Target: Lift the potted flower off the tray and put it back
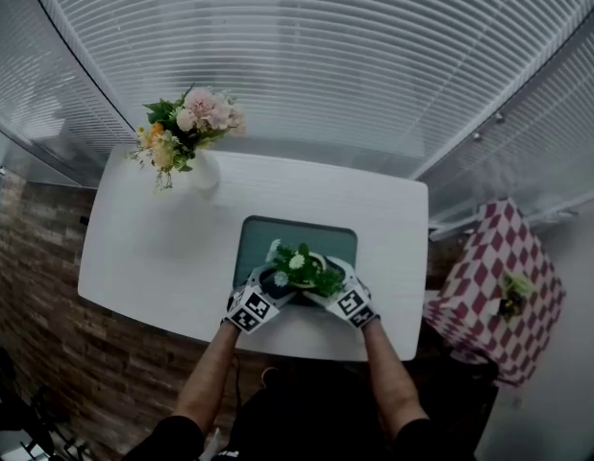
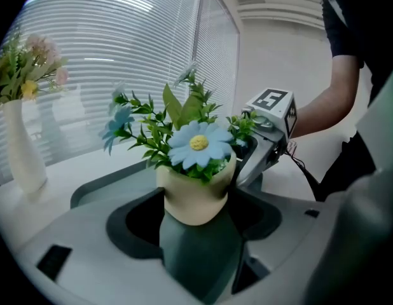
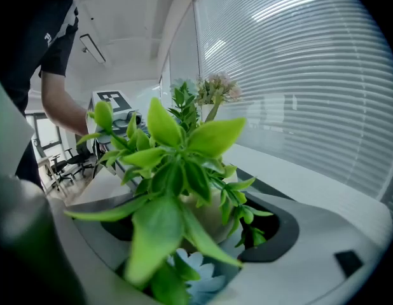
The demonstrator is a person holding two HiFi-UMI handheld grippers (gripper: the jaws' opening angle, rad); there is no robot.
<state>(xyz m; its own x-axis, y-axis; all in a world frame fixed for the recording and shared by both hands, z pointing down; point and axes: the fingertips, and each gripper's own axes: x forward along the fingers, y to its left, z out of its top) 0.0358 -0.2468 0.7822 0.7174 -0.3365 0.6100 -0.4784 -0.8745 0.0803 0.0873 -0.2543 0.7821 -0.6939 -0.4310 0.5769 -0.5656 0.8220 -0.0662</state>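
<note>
"Where's the potted flower [image 1: 303,267] right now?"

"At the 6 o'clock edge of the tray [image 1: 278,233], between your two grippers. I can't tell whether it's clear of the tray."

"And my jaws?"

"Your left gripper [image 1: 270,284] clamps it from 9 o'clock and your right gripper [image 1: 335,284] from 3 o'clock. The vase of flowers [image 1: 196,152] stands on the bench [image 1: 153,257] at the tray's 10 o'clock."
</note>
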